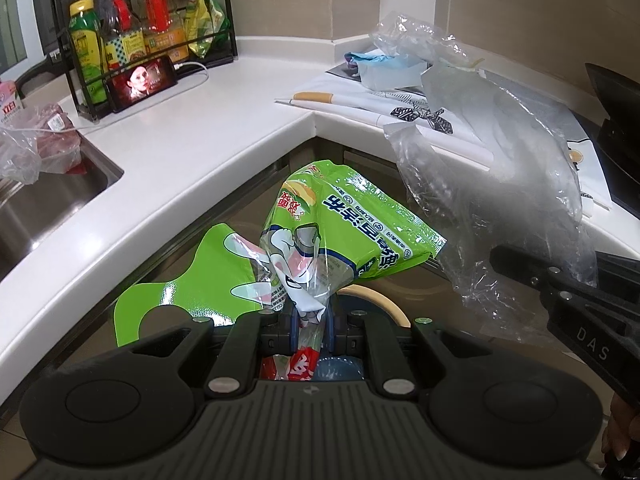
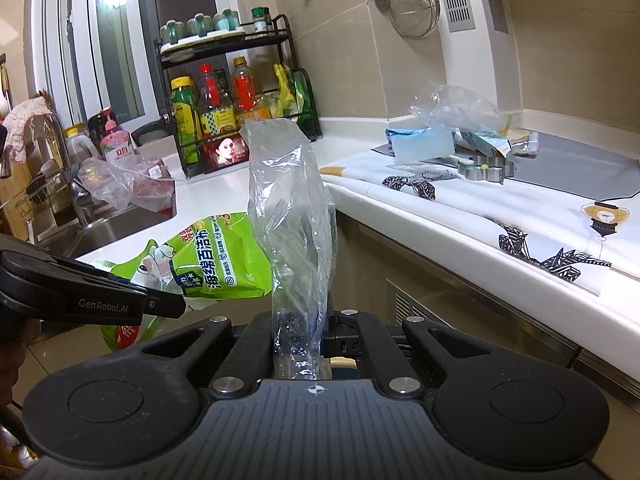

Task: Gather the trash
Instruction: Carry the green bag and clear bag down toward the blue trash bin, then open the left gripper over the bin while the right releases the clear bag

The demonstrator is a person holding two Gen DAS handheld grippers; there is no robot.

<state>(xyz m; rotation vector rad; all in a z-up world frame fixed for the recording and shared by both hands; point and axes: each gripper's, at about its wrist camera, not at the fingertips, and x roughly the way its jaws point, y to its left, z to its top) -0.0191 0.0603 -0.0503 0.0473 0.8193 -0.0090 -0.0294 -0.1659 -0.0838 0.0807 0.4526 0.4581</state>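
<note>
The left gripper is clamped on the green wrapper; the right gripper is clamped on the clear plastic bag, both off the counter.

From each wrist we look forward and down along the fingers, close over the held wrappers; both views share the corner counter and bottle rack.

White corner countertop, beige-tiled walls

White countertop bears phone, rack (bottles inside).
</note>
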